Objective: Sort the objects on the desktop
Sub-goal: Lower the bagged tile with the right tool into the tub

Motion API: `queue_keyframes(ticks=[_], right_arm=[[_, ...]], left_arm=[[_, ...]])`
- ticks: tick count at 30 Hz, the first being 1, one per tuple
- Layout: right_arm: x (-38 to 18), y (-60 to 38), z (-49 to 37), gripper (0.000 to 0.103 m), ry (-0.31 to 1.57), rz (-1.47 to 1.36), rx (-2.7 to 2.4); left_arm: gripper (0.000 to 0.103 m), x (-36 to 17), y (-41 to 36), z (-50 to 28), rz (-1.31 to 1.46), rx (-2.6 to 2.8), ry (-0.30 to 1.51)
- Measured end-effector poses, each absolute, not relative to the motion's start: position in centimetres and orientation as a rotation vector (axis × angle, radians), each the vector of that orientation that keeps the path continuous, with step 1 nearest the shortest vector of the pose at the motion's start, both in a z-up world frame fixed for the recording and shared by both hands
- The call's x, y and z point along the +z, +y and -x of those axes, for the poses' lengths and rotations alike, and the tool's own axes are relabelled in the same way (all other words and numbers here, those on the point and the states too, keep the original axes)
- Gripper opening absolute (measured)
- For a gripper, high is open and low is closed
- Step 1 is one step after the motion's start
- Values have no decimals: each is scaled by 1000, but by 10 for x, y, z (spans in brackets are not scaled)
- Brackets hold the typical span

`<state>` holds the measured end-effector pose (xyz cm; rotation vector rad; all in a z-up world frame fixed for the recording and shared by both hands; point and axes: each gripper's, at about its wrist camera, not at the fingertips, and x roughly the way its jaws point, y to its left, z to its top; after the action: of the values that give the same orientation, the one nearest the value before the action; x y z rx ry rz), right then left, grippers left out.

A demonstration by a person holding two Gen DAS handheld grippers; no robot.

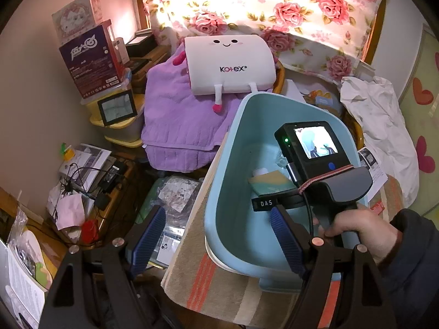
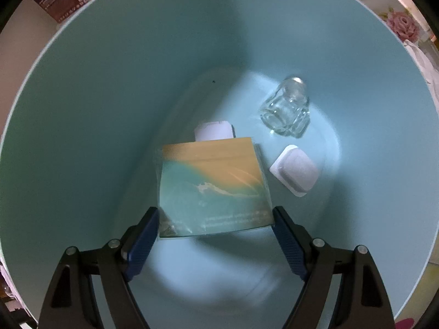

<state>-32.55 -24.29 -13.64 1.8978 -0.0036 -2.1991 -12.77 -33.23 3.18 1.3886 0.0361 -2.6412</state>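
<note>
A light blue plastic bin stands on a striped cloth. My right gripper reaches down into the bin, its blue pads against the two side edges of a teal and yellow card packet, which hangs a little above the bottom. On the bottom lie a small clear glass jar, a white square pad and a white piece half hidden behind the packet. My left gripper is open astride the bin's near wall, gripping nothing. The left wrist view shows the right gripper's body and the packet.
Behind the bin are a purple towel and a white Kotex cushion. Boxes and yellow-lidded tubs stack at the left. Cables and papers crowd a low shelf. White cloth lies at the right, and a hand holds the right gripper's handle.
</note>
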Motion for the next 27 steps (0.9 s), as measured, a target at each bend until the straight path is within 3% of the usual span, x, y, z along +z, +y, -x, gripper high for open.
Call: queue_keyframes(ticks=[27], right_arm=[[-157, -239, 343, 86, 23, -1975, -2144]], left_arm=[[82, 30, -338, 131, -1387, -2636, 42]])
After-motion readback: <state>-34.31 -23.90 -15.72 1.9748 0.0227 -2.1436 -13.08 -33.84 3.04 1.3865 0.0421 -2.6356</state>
